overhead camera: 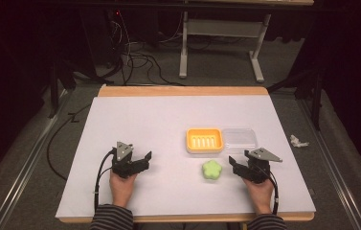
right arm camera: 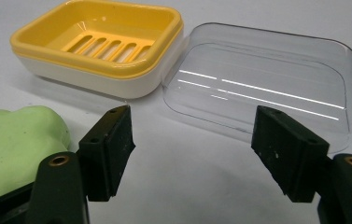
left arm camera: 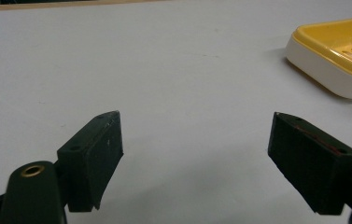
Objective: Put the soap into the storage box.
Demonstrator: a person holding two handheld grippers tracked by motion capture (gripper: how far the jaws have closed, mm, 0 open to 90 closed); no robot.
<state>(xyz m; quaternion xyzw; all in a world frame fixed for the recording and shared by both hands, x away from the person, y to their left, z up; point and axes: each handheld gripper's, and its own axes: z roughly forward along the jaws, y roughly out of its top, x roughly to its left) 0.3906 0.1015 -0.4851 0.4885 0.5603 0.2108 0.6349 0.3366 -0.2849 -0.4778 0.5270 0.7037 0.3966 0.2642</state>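
Soap (overhead camera: 212, 170) — pale green, flower-shaped with rounded lobes — lies flat on the white tabletop (overhead camera: 159, 120), just left of the right hand-held gripper (overhead camera: 236, 168) and clear of its jaws, which stand apart with nothing between them. Just beyond the soap sits a yellow soap dish (overhead camera: 204, 140) with a slotted floor on a white base; a clear plastic lid (overhead camera: 238, 139) lies touching its right side. The left hand-held gripper (overhead camera: 145, 158) rests well apart to the left, jaws spread wide over bare tabletop.
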